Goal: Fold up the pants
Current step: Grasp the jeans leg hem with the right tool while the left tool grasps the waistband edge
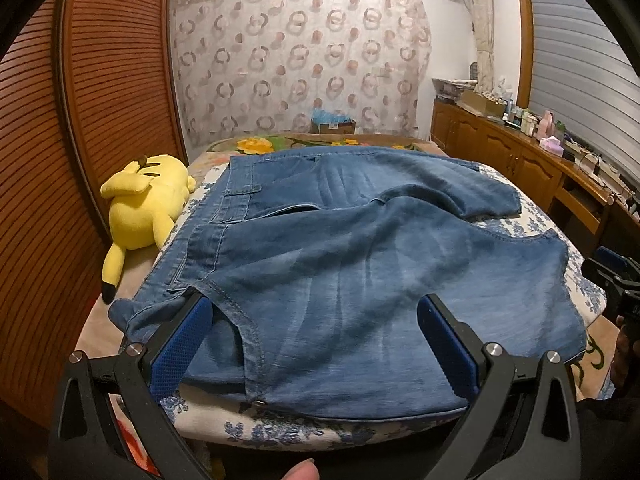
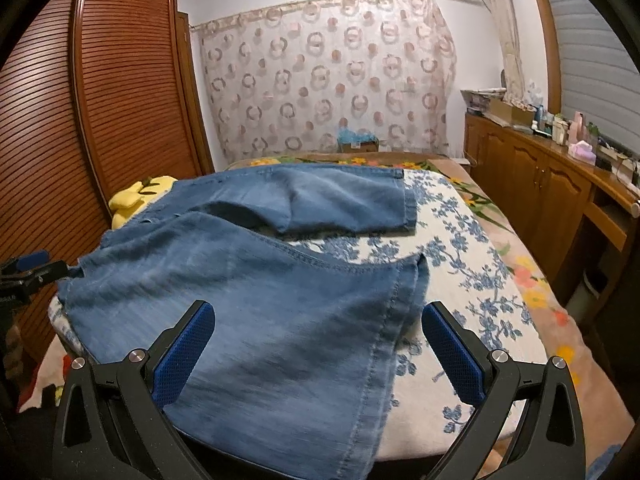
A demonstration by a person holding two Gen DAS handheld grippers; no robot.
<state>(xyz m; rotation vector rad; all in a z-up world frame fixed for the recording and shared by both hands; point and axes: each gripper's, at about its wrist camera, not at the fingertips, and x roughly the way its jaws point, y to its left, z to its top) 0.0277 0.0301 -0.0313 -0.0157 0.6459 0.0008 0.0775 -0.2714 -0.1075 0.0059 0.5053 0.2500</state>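
Left hand-held gripper [image 1: 316, 320]: jaws spread wide, blue pads facing each other, both fingers reaching forward and level; nothing clamped between them.
Left pads [image 1: 182, 344]: textured blue, set on black fingers with silver pivot screws.
Fingertip [image 1: 300, 472]: one bare tip shows at the lower edge of the left wrist view, under the gripper frame.
Right hand-held gripper [image 2: 318, 320]: jaws likewise wide apart, pointing forward, gripping nothing.
Right pads [image 2: 454, 356]: blue, textured, facing inward.
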